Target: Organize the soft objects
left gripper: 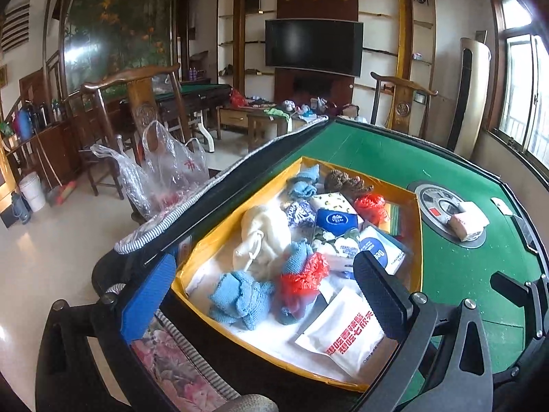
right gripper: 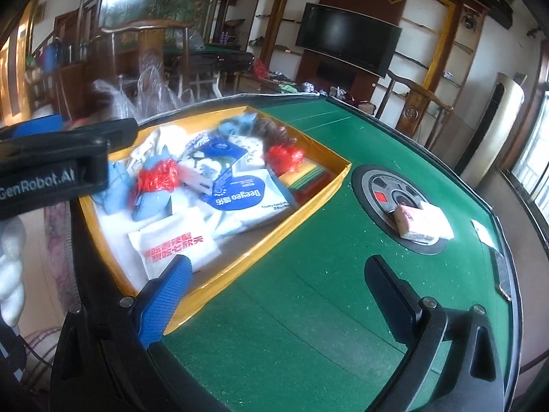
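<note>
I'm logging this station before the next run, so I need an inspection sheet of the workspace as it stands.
Surface: green felt table, round centre panel.
Job's things: yellow box filled with blue knitted cloths, red net bags, tissue packs, white pouch; one tissue pack outside on the centre panel.
Clutter: clear plastic bags beside the table.
Grippers: left tongs open over the box; right tongs open over the felt.
Cables: nothing seen.
Surroundings: chairs, television.

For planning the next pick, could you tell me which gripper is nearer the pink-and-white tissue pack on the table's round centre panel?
Right. The right gripper hovers over green felt just before the tissue pack; the left gripper sits over the yellow box.
</note>
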